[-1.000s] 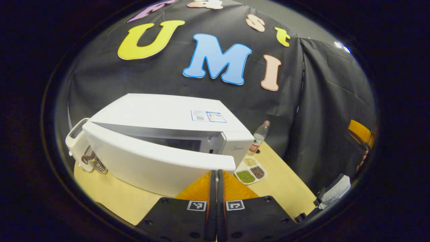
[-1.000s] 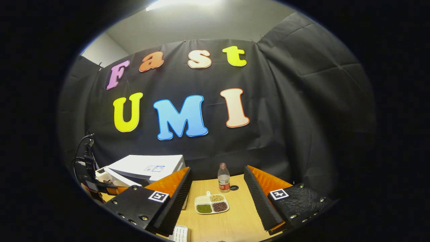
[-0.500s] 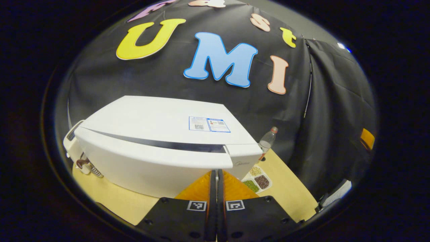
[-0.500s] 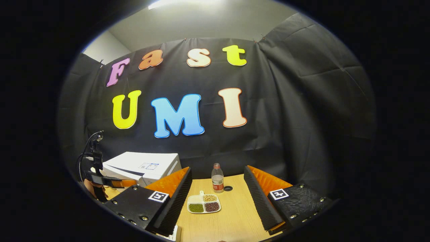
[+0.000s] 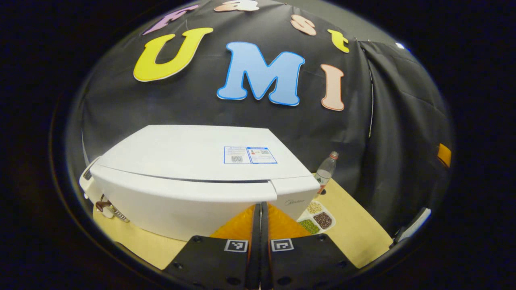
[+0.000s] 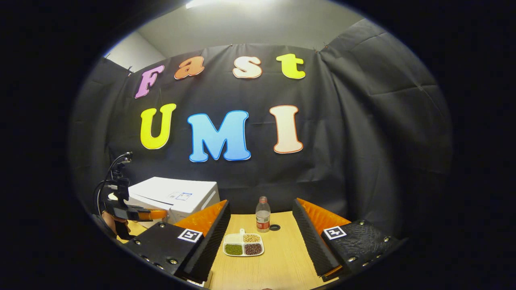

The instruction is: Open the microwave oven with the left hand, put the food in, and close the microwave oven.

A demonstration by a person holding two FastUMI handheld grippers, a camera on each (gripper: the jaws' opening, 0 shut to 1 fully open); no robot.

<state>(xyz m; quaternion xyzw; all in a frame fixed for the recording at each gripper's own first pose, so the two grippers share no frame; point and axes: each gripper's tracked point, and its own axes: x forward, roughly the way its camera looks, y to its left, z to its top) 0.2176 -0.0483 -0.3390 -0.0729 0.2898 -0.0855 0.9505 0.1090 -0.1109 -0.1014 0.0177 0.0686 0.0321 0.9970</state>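
The white microwave [image 5: 193,161] stands on the wooden table [image 5: 354,233] with its door [image 5: 181,201] flush against the body. My left gripper [image 5: 260,206] is shut with nothing between its fingers, its tips at the door's lower right edge. From the right gripper view, the microwave [image 6: 177,193] sits at the left, with the left gripper [image 6: 155,214] and the hand holding it in front of it. My right gripper [image 6: 260,202] hovers open and empty above the table. A white divided tray of beans [image 6: 243,244] lies below it; this tray [image 5: 316,215] is right of the microwave.
A clear plastic bottle [image 6: 263,214] stands behind the tray, beside a small black ring [image 6: 275,227] on the table. A white appliance [image 5: 90,183] with a metal part [image 5: 111,207] sits left of the microwave. Black cloth walls close the back and right.
The microwave door swung from ajar to fully shut while my shut left gripper stayed against its front. The right gripper stayed open and shifted only slightly.
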